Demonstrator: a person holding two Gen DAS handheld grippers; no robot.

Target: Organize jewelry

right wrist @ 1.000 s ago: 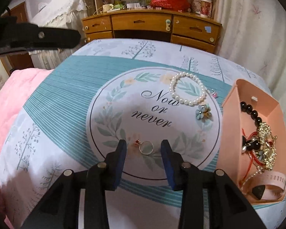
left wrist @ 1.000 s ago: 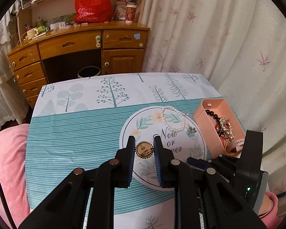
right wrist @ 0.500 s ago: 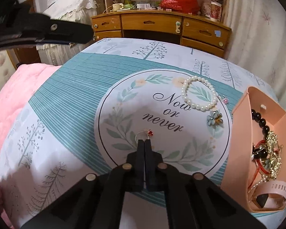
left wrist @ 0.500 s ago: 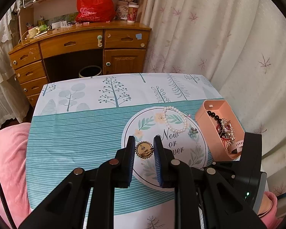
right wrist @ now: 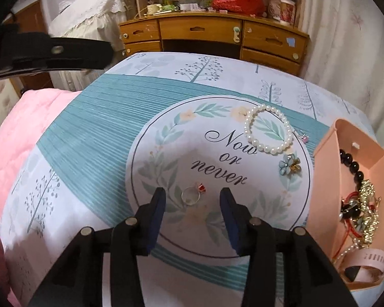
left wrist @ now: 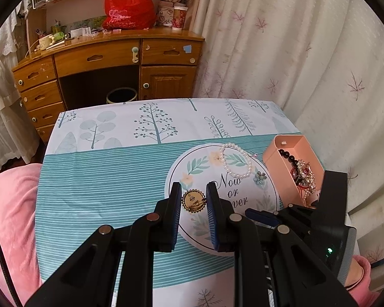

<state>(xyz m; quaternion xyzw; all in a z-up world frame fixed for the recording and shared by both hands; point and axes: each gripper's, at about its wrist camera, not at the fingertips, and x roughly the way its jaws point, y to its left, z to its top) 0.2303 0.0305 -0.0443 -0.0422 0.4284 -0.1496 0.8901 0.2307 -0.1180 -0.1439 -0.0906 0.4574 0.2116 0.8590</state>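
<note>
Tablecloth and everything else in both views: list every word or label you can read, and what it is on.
"Now or never": script inside the round wreath on the tablecloth.
Red plastic bag on the desk: pale print, too blurred to read.
Cups beside it: patterned, nothing legible.
Gold brooch between the left gripper fingers: markings too small.

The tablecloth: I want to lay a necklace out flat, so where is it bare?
Free: the teal striped band left of the round printed emblem, and the tree-print strip beyond it. Crowded: the emblem's right side, with the white pearl bracelet, blue flower brooch, silver ring and full pink tray.
</note>
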